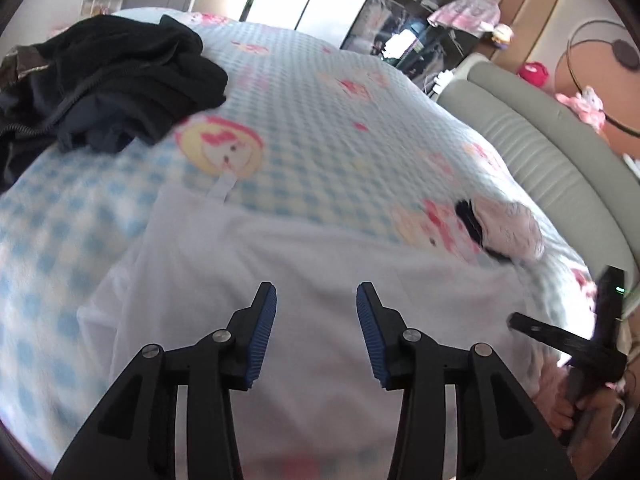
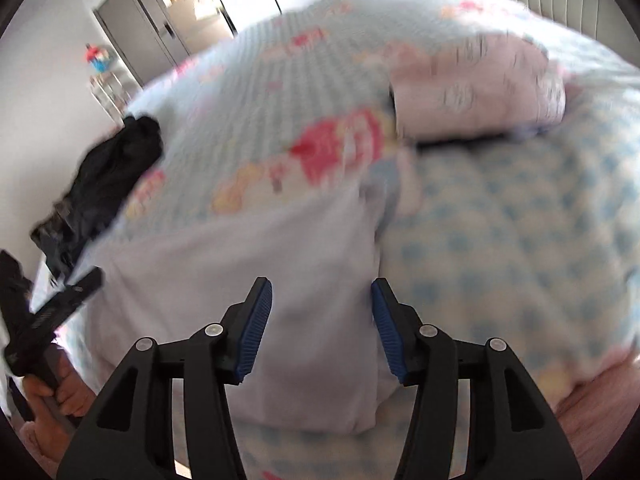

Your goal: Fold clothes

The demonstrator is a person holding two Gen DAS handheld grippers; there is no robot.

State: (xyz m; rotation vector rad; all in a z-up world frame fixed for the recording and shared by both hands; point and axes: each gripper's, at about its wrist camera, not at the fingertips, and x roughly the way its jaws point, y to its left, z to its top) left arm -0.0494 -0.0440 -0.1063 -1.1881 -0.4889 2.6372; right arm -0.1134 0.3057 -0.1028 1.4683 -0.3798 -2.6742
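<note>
A: Where's the white garment (image 1: pixel 304 272)?
B: Spread on the checked bed (image 1: pixel 304 92), under both tongs. Left gripper (image 1: pixel 316 296) and right gripper (image 2: pixel 321 292) gape, nothing between the pads.
A: Containers?
B: None holding anything (blur hides detail). The left view shows dark clothes (image 1: pixel 108 88) at ten o'clock; the right view shows a pink bundle (image 2: pixel 480 92) at one.

Open bedspread (image 1: pixel 304 92) ahead — dark clothes pile (image 1: pixel 108 88) blocks far left.
</note>
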